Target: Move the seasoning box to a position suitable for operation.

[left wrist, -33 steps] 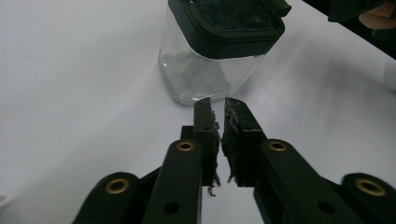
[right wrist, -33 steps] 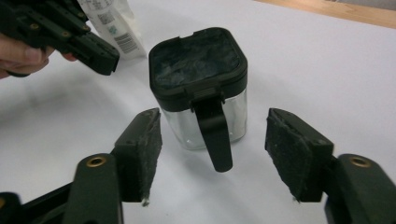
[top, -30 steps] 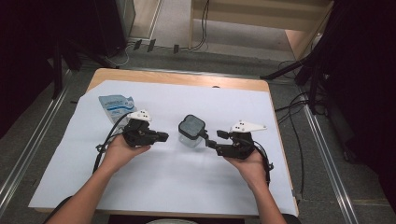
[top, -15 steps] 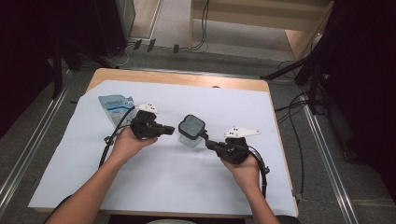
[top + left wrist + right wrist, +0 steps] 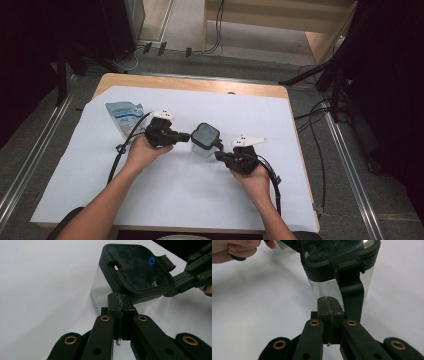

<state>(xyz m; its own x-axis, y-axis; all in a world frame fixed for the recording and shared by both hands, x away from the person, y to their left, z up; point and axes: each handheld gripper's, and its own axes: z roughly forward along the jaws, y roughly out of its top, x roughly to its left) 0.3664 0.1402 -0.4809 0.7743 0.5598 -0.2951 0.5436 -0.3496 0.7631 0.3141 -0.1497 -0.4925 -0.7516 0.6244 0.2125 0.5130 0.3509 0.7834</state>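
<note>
A clear plastic container with a dark lid stands in the middle of the white sheet. My left gripper is shut with nothing between its pads, and its tips are right up against the container's left wall, just under the lid. My right gripper comes in from the container's right and is also shut and empty. Its tips sit low in front of the clear wall, beside the black latch strap hanging from the lid.
A blue and white pouch lies flat at the back left, behind my left hand. White paper covers the wooden table. Cables trail from both grippers toward the near edge.
My left gripper has slid right up to the container. My right gripper has closed its jaws and moved left and toward the near edge, nearer the container's latch side.
</note>
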